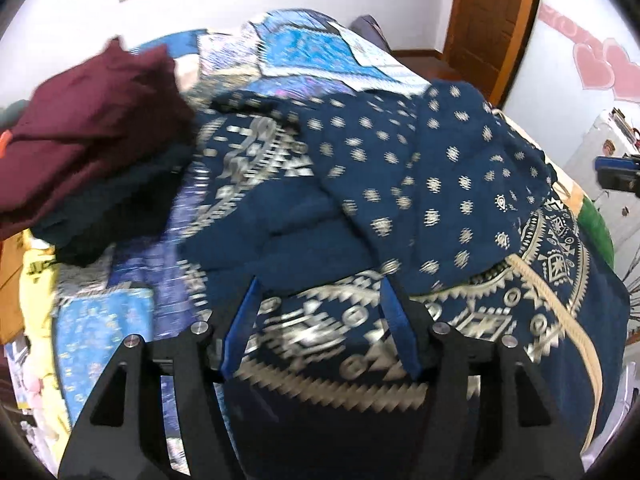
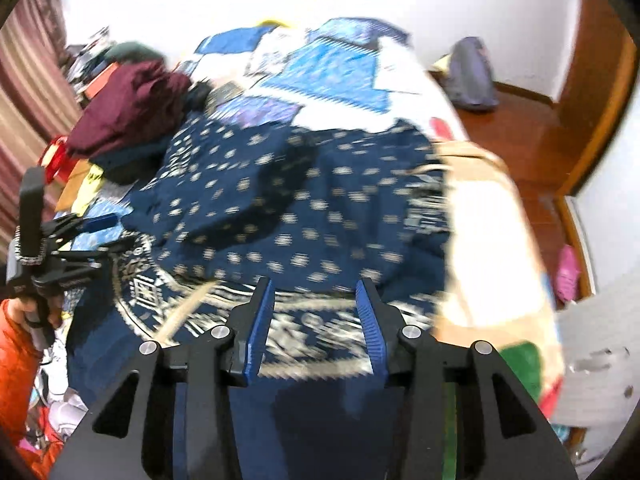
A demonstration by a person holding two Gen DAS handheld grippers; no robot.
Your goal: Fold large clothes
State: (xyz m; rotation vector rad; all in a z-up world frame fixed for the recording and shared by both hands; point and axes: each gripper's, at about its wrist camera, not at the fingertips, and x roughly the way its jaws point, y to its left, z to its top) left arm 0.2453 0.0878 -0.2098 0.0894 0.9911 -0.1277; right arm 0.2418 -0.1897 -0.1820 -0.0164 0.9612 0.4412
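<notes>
Left wrist view: left gripper (image 1: 320, 320) wide open, empty, above navy garment (image 1: 400, 184) | right gripper (image 2: 316, 320) same | step: reaching hem | next: pinch edge.

A blue patchwork bedspread (image 1: 304, 52) covers the bed. Pink heart stickers (image 1: 604, 66) decorate the white wall beside a wooden door (image 1: 492, 8). A grey bundle (image 2: 472, 74), possibly a bag, lies on the wooden floor (image 2: 532, 136).

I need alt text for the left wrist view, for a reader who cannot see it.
The open left gripper hovers over a navy garment with silver print, spread rumpled on a blue patchwork bedspread. A maroon garment lies piled at the left.
</notes>
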